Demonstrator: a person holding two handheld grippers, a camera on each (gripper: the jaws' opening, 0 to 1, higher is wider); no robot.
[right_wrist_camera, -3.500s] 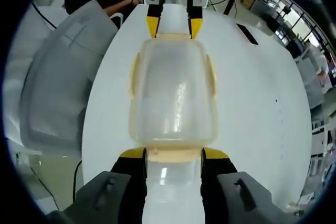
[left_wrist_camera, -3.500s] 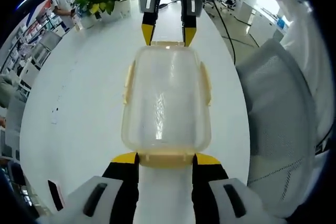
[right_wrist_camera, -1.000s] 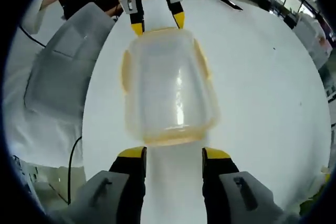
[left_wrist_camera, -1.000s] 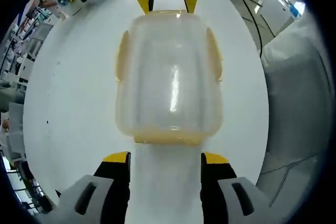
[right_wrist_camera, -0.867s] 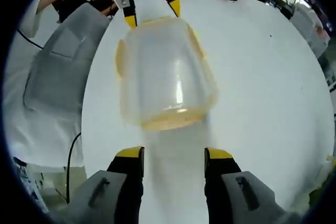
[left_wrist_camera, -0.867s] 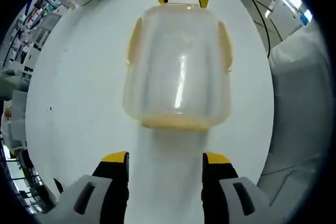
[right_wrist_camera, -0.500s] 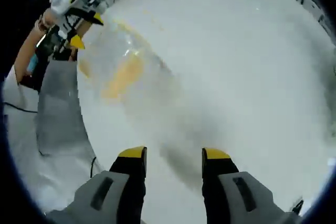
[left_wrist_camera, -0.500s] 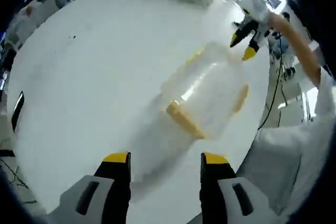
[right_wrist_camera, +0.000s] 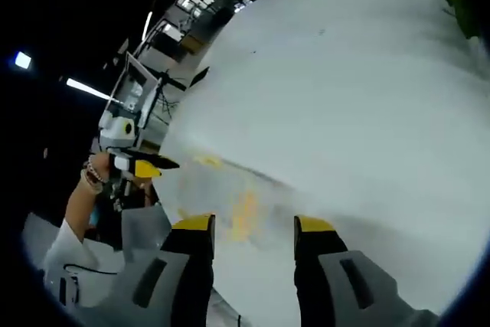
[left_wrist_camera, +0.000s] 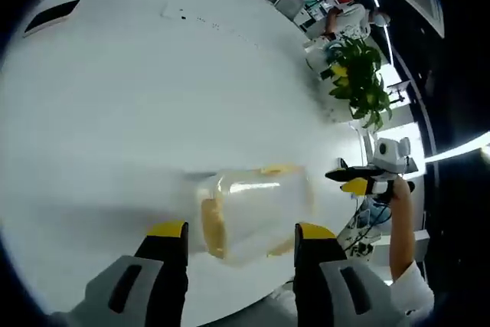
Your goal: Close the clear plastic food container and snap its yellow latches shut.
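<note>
Swinging away from the container [left_wrist_camera: 253, 212], both grippers now stand off to its sides, where 3.5 seconds ago each sat square at one short end with its jaw tips against the end latch. In the left gripper view the left gripper [left_wrist_camera: 240, 231] has its jaws spread wide and holding nothing, and the container lies on the white table [left_wrist_camera: 138, 97] just beyond the jaw tips, seen from one side, with a yellow latch [left_wrist_camera: 213, 227] facing the camera. The right gripper [left_wrist_camera: 357, 181] hangs beyond the container's far side, apart from it, held in a hand [left_wrist_camera: 398, 189]; from this angle I cannot tell its gap. A potted plant [left_wrist_camera: 356, 82] stands farther from the container, past that gripper, and a dark flat object [left_wrist_camera: 52, 14] lies well away near the table's edge.

In the right gripper view the right gripper [right_wrist_camera: 249, 227] likewise has its jaws wide and empty, and the container [right_wrist_camera: 230, 204] is a motion-smeared shape just ahead of the tips with a yellow latch [right_wrist_camera: 245, 216] showing. The left gripper [right_wrist_camera: 149, 166] floats beyond the container.

The lid appears seated, and my judgement is that the end latches are done and the hands are turning to the long-side latches. Blur hides whether those are snapped down.
</note>
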